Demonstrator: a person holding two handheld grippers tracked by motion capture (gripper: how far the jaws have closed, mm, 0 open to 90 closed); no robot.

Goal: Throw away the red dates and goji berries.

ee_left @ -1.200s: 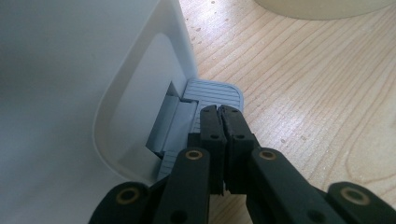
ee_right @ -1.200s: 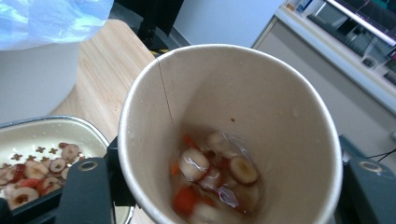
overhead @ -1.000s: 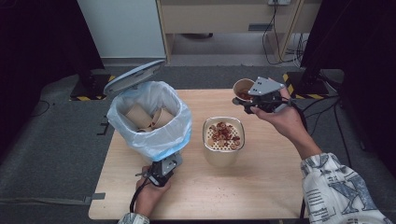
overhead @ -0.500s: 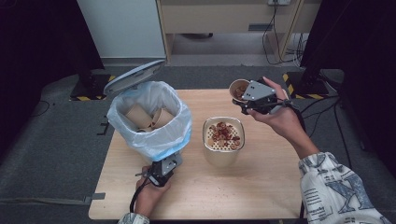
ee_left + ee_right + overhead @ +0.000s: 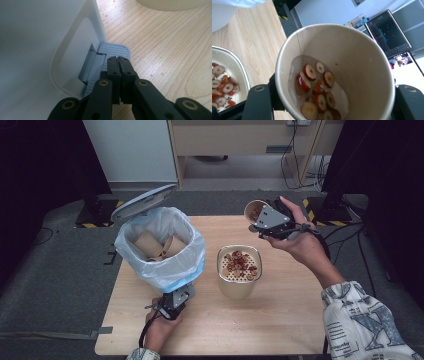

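High view looks down on a light wooden table (image 5: 280,320) with a plain grain, standing on a grey carpeted floor (image 5: 50,290). Dark areas close in at the far left and far right of the room. Behind the table stand a pale panel (image 5: 132,150) and a wooden cabinet (image 5: 240,137), with cables (image 5: 300,165) hanging down beside it. Yellow and black striped tape (image 5: 90,225) marks the floor near the table's far corners.

At the left of the table stands a white pedal bin (image 5: 160,245) lined with a pale blue bag, its lid (image 5: 142,202) raised. Used paper cups lie inside it. At the bin's near foot, the left gripper (image 5: 172,304) rests with its fingers clenched together, nothing between them. In the left gripper view those fingertips press on the bin's grey ribbed pedal (image 5: 113,51), low against the wood.

In the middle of the table sits a cream strainer bowl (image 5: 239,272) holding red sliced fruit.

At the right, a hand in a patterned sleeve holds the right gripper (image 5: 260,222) raised above the table's far edge. Its fingers are grasping a brown paper cup (image 5: 255,210), tipped so its mouth faces left. In the right gripper view the cup (image 5: 337,72) holds red fruit slices (image 5: 317,92) in a little liquid, and a computer monitor (image 5: 387,32) shows in the room behind it.
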